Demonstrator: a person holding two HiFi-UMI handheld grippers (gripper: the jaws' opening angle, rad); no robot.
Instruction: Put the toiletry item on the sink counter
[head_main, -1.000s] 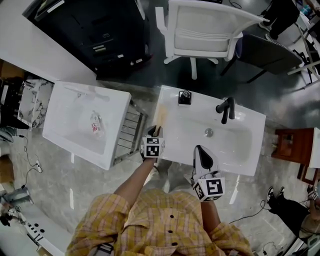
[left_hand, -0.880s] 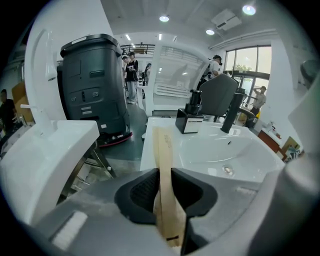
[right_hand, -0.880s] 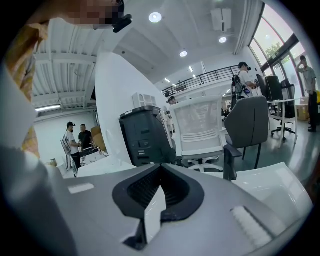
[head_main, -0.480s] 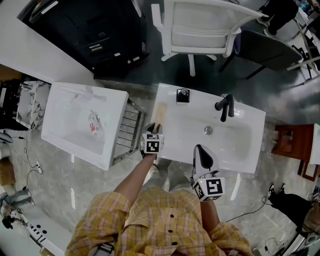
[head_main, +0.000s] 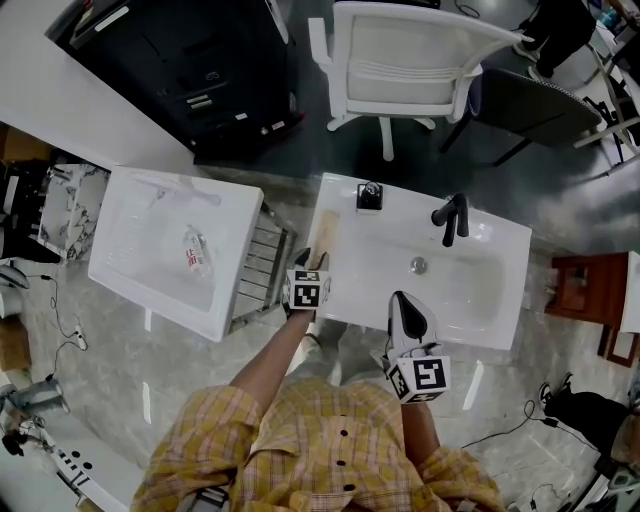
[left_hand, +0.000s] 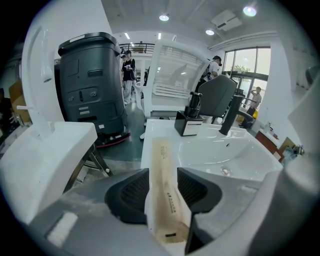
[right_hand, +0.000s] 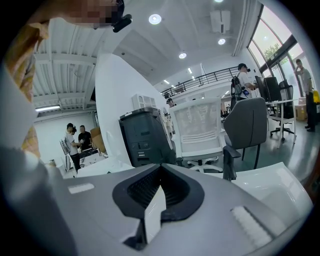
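Left gripper (left_hand: 163, 182): its jaws are opening. The ribbed black pads (left_hand: 129, 192) stand to either side of the toiletry item, which runs lengthwise through the gap between them.
Toiletry item (left_hand: 161, 150): a long, narrow beige box with dark print along its top face. It lies flat on the left-hand ledge of the sink counter (head_main: 505, 250), pointing from the front edge toward the back, just beside the basin.
Right gripper (right_hand: 160, 187): jaws pressed together with nothing pinched between them. In the head view it hangs over the front part of the counter, to the right of the left gripper and apart from the box.
Sink counter: white, with a rectangular basin and a drain (head_main: 418, 265) in its floor.
Faucet (head_main: 452, 216): black, upright at the back rim of the basin, right of centre.
Holder (head_main: 369, 196): a small black-and-white block at the back left of the counter, beyond the far end of the box — apart from it.
Second basin (head_main: 130, 270): white, on a metal frame (head_main: 258, 265) to the person's left, with a clear bottle (head_main: 192, 250) lying in it.
Person (head_main: 320, 450): yellow plaid shirt, both arms reaching forward to the counter's near edge.
Background: a white chair (head_main: 410, 60) and a dark machine (head_main: 200, 70) stand behind the counter — other people (left_hand: 128, 67) stand farther off in the room.
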